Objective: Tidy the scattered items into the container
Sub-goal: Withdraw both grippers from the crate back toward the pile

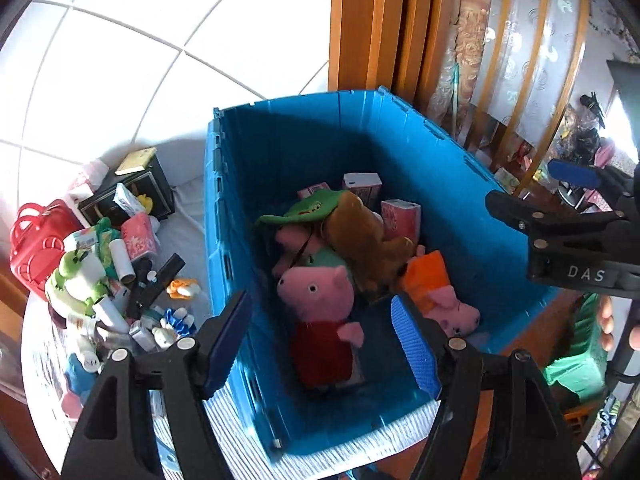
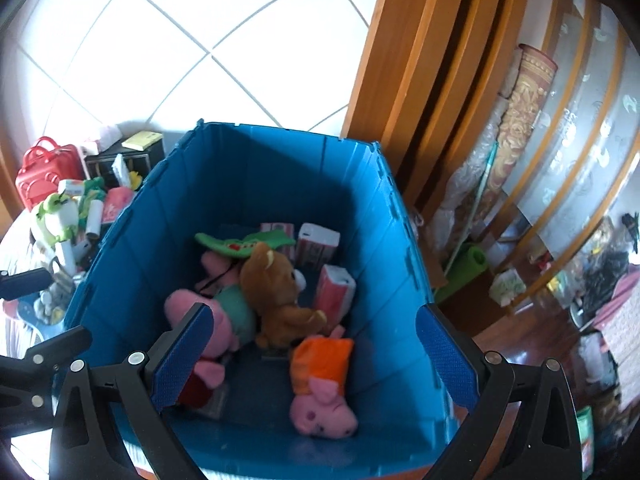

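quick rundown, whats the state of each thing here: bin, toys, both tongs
blue bin: lid off, partly filled
pig plush in red: lying in bin
brown bear plush: in bin, on its side
left tongs: open, empty
right tongs: open, empty
toy pile: outside bin, still scattered

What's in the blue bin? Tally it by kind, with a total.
In the bin, as far as shows:
Pigs: 3
Bear: 1
Green hat: 1
Pink boxes: 3
Total: 8
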The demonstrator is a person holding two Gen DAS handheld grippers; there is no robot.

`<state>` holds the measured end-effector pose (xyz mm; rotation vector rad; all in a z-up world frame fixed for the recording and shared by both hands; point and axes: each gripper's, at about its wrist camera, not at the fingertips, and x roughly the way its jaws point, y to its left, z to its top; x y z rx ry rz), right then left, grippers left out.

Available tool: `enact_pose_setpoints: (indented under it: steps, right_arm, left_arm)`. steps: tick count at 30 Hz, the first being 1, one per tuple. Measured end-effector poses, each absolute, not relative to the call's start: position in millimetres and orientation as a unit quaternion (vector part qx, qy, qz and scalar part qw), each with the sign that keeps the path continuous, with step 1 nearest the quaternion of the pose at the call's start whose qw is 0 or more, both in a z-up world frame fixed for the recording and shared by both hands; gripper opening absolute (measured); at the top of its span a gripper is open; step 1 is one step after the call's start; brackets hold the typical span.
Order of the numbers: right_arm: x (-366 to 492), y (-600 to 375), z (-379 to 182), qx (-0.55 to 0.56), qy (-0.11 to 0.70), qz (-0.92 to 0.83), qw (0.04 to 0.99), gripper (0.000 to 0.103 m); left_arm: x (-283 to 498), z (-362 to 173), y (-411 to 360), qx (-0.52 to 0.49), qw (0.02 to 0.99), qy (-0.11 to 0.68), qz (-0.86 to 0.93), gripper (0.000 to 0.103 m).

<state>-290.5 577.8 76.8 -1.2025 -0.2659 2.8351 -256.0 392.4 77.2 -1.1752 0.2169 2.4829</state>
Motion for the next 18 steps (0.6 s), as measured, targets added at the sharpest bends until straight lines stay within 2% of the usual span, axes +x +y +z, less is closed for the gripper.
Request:
enact_pose_setpoints:
  steps: [4,11,18]
  right_arm:
    - [-253.0,574.2,68.3,-0.368,-0.080,0.926,-0.005,0.102]
    - [-199.8,554.4,47.7,-0.324,-0.076,0.941,-0.064,0.102]
    - [-169.1,518.7,31.9,-0.290,-0.050,0.949,-0.115,0.103]
  left_arm:
    - [-214.4,73.7,382.3,-0.377,0.177,0.068,0.907,0.083]
    - [-164.9,56.9,357.2,-0.356,0.133,0.028,0.924,0.084]
    - [-130.2,35.7,325.3,-0.330,0.050,0.026,0.942,0.084]
